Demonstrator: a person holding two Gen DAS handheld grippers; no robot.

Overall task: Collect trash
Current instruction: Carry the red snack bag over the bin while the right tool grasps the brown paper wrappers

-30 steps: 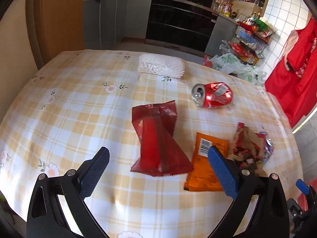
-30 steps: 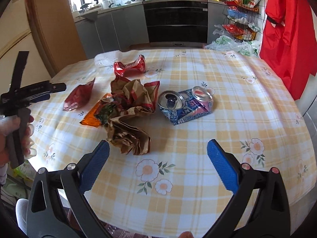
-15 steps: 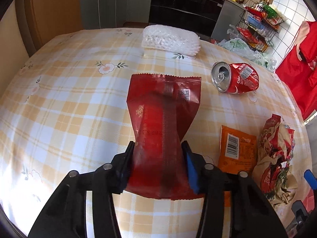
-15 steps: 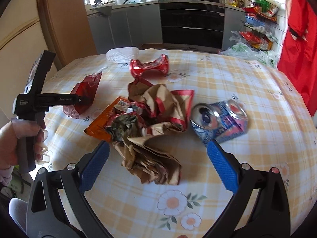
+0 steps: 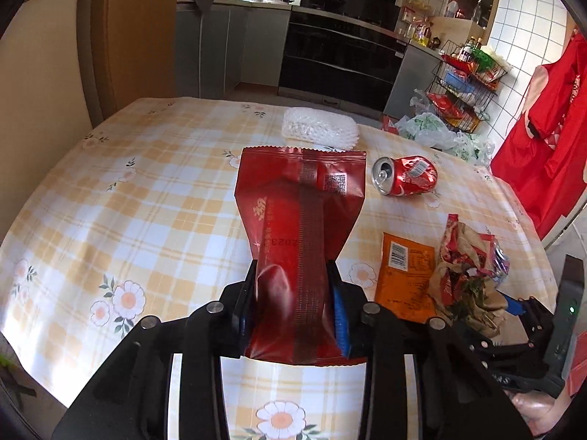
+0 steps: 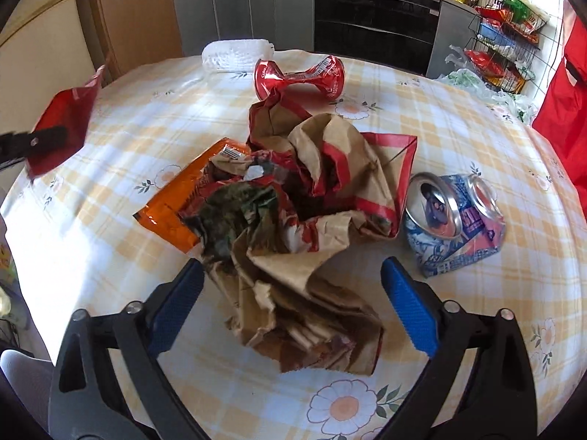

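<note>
My left gripper (image 5: 293, 304) is shut on a red snack wrapper (image 5: 301, 220) and holds it lifted above the table; the wrapper also shows at the left of the right wrist view (image 6: 62, 128). My right gripper (image 6: 290, 300) is open, its fingers on either side of a crumpled brown paper bag (image 6: 312, 227). An orange wrapper (image 6: 183, 198) lies partly under the bag. A crushed red can (image 6: 299, 77) lies beyond it, and a crushed blue can (image 6: 455, 220) lies to its right.
A round table with a yellow checked cloth (image 6: 477, 128) holds everything. A white foam net (image 5: 319, 130) lies at its far edge. Kitchen cabinets, an oven and a wire rack (image 5: 466, 84) stand behind. A red apron (image 5: 550, 128) hangs at the right.
My left gripper closed on the red wrapper and lifted it off the table. My right gripper moved forward and down over the crumpled paper bag, still open.
</note>
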